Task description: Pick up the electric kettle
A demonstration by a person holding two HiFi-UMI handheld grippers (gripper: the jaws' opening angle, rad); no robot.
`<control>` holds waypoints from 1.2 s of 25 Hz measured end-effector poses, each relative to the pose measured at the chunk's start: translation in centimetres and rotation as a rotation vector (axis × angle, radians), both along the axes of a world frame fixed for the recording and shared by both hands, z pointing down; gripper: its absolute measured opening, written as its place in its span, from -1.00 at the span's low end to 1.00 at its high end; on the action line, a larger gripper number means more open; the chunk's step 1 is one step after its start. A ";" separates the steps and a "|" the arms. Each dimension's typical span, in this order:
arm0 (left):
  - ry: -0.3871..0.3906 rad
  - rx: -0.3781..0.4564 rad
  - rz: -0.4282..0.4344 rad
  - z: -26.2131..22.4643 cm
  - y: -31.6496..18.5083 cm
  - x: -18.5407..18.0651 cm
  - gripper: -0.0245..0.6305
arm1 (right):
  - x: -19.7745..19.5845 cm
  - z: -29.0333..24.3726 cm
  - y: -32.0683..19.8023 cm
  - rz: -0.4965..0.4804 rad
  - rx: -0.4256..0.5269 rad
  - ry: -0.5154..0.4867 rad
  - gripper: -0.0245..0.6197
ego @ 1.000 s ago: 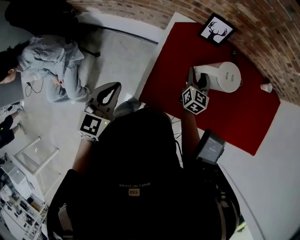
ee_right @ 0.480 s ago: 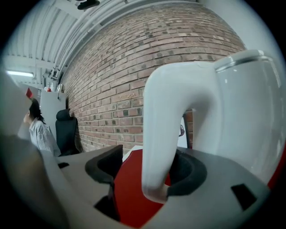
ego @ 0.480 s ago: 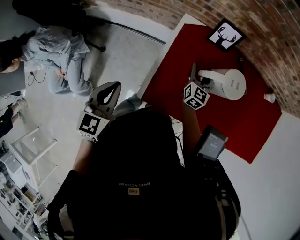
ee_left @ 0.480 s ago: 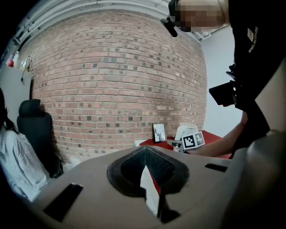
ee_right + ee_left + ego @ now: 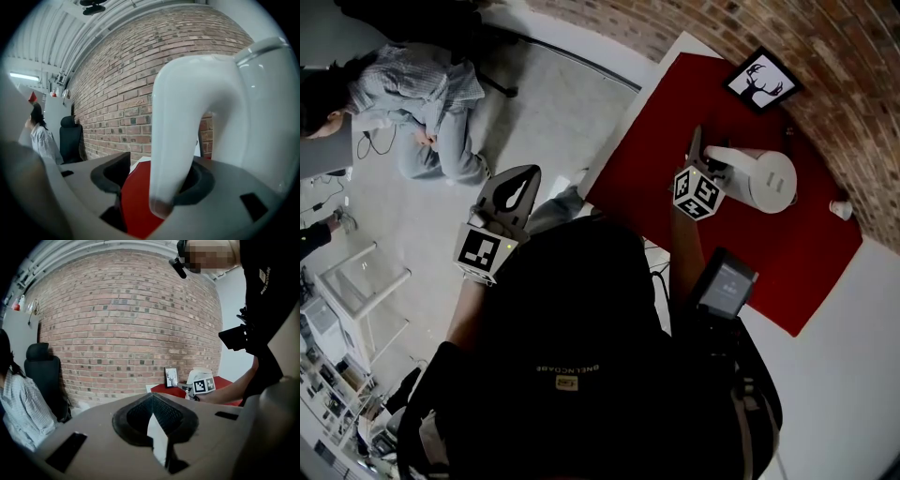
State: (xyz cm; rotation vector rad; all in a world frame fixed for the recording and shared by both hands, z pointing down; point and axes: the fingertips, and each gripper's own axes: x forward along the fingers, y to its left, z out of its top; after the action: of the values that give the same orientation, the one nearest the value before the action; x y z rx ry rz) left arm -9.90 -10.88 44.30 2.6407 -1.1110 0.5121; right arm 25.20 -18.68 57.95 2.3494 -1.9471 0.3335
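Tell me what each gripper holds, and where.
Nothing clamped yet: the right gripper is open around the kettle handle; the left gripper is shut, empty.

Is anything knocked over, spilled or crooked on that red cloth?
Nothing stands out. The electric kettle stands upright on the red cloth, its handle between the right gripper's open jaws; nothing is spilled.

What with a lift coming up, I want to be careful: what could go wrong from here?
1. The right gripper has its jaws apart around the kettle handle, with red cloth showing in the gap. Lifting before it closes would likely let the handle slip.
2. The handle sits to one side of the kettle body, so the kettle may tip or swing once raised.
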 end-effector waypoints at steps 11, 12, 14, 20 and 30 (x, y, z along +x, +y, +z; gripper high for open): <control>0.011 0.001 -0.008 0.1 -0.1 -0.6 -0.92 | 1.8 0.4 1.1 0.108 -0.046 0.045 -0.69; 0.011 0.000 -0.009 0.1 -0.1 -0.6 -0.92 | 1.8 0.4 1.1 0.109 -0.049 0.045 -0.69; 0.010 0.001 -0.009 0.1 0.0 -0.7 -0.92 | 1.8 0.4 1.1 0.110 -0.056 0.046 -0.69; 0.007 0.002 -0.015 0.2 0.1 -0.9 -0.92 | 1.8 0.5 1.3 0.106 -0.075 0.071 -0.68; 0.012 0.001 -0.021 0.3 0.5 -1.4 -0.92 | 2.8 -0.4 1.6 0.148 -0.076 0.049 -0.65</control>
State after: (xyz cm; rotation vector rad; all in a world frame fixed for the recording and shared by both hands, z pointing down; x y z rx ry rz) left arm -11.26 -10.37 44.60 2.6267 -1.1353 0.4912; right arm 27.96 -17.11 57.59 2.4345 -1.7119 0.3485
